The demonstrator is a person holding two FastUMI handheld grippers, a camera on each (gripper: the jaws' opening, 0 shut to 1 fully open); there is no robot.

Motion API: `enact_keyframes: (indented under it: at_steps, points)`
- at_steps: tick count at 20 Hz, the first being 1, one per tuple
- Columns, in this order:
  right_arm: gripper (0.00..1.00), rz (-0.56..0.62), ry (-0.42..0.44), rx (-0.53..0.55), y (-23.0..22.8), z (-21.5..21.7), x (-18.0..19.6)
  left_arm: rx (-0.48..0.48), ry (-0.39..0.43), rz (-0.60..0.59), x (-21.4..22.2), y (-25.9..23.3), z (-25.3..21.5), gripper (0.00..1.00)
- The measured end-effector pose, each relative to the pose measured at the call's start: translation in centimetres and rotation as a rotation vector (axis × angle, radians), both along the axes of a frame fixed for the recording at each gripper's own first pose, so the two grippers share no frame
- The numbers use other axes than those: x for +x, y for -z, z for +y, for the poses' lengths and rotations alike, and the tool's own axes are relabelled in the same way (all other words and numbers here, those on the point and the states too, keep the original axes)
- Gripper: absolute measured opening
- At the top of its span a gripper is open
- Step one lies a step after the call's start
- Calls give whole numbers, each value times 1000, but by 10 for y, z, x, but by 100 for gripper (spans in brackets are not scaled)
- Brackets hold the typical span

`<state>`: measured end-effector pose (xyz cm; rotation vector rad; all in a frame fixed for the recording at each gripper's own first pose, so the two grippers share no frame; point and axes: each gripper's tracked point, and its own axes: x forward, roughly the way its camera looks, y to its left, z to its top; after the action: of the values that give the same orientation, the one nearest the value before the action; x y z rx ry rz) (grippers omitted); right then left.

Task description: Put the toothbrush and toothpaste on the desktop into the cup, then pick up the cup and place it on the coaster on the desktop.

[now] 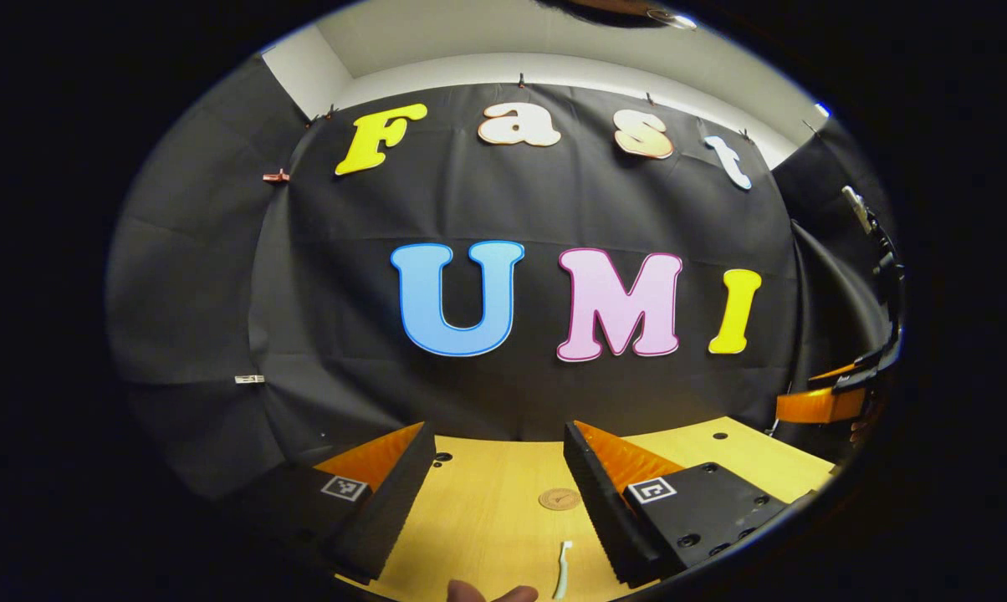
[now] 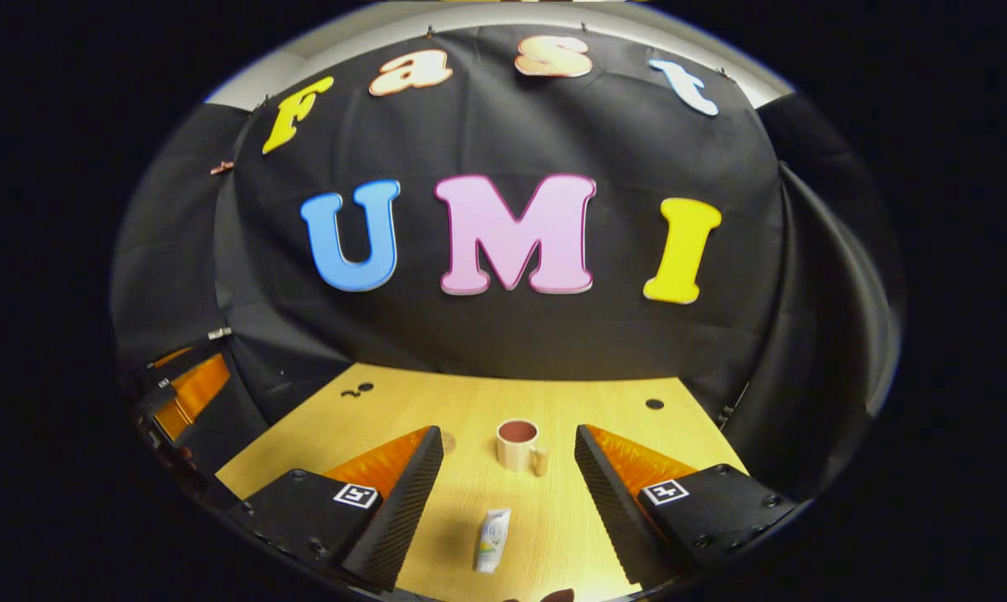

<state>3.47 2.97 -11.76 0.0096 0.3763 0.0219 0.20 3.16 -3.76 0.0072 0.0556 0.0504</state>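
Your light wooden desktop [image 2: 570, 401] carried every task item. Your left gripper [image 1: 499, 493] hovered with jaws spread wide, nothing between them; your right gripper [image 2: 503, 502] was likewise agape and empty. The cream ceramic cup [image 2: 518, 445] stood upright beyond the right fingers, the white toothpaste tube [image 2: 493, 540] lying nearer. Between the left fingers lay the round cork coaster [image 1: 559, 499] and pale toothbrush [image 1: 563, 568]

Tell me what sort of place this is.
Probably a staged recording booth, not a real bathroom: black cloth wall, bare wooden desktop, and only a cup, toothpaste and toothbrush laid out.
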Motion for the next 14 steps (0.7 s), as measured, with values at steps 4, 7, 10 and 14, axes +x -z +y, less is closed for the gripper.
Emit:
enact_keyframes:
  at_steps: [4,7,10,14]
  points:
    - [98,236,-54,-65,74,17,1,-24,-46,42,0,22,19,97]
    - [97,372,-85,-109,127,28,-2,-24,-85,73,-3,37,36,97]
    - [96,477,-94,-129,180,34,-2,-9,-112,101,-7,52,49,97]
    - [97,600,-94,-184,246,34,-1,-1,-129,127,-11,64,57,97]
